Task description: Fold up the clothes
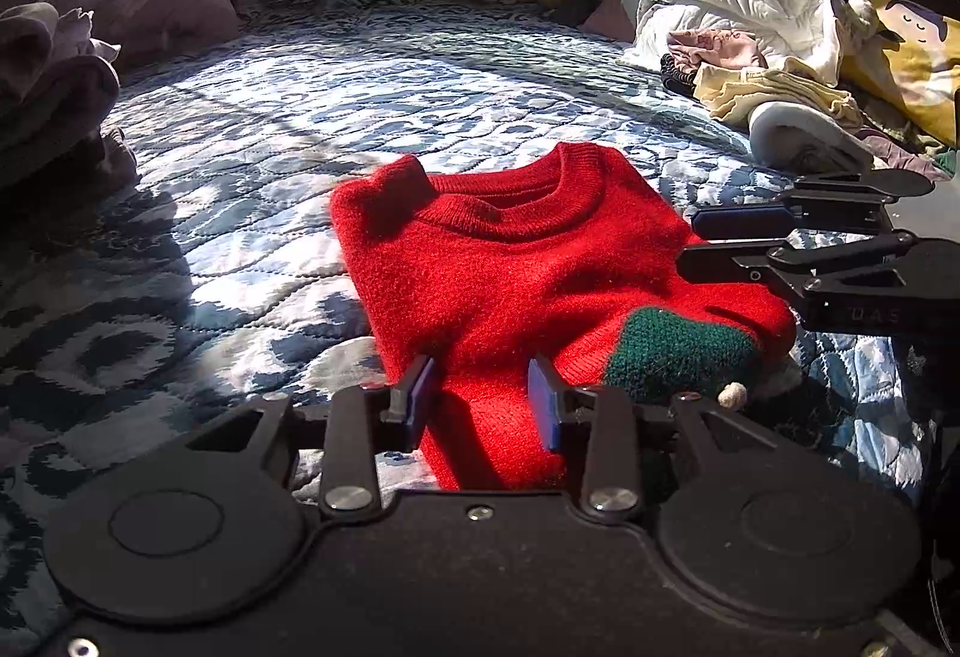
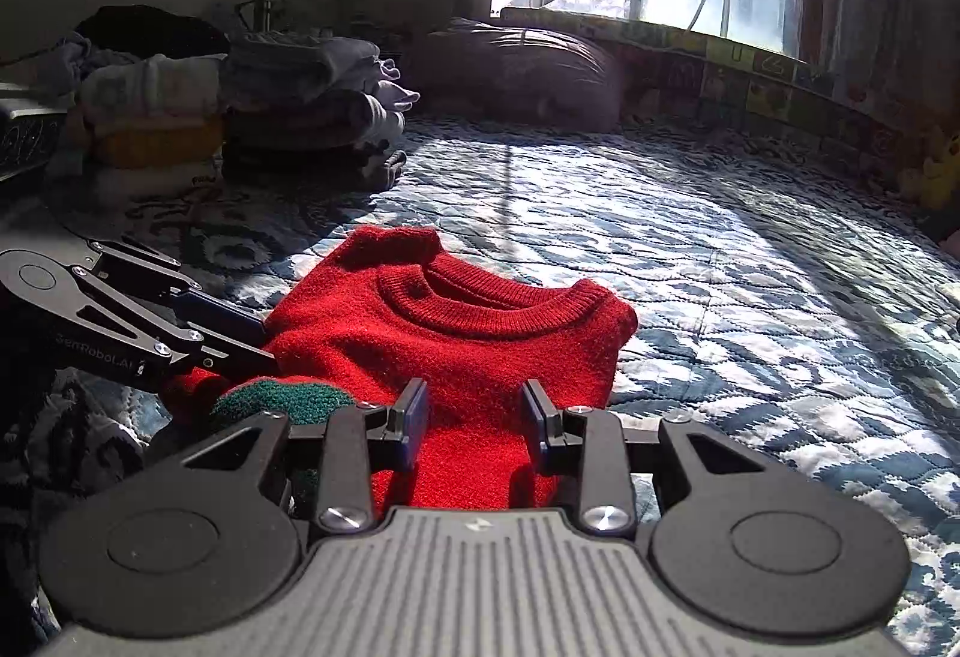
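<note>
Red knitted sweater [image 1: 516,273] lay on the blue quilted bedspread [image 1: 252,129], already folded into a compact shape with the collar facing up and a green cuff [image 1: 672,351] near its lower edge. The left gripper [image 1: 483,405] had its jaws apart with the near hem of the sweater between them, not pressed. The right gripper [image 2: 474,417] also stood with jaws apart over the fabric. I judged this fold nearly finished. A pile of unfolded clothes [image 1: 756,75] waited near the pillows, so work remained.
</note>
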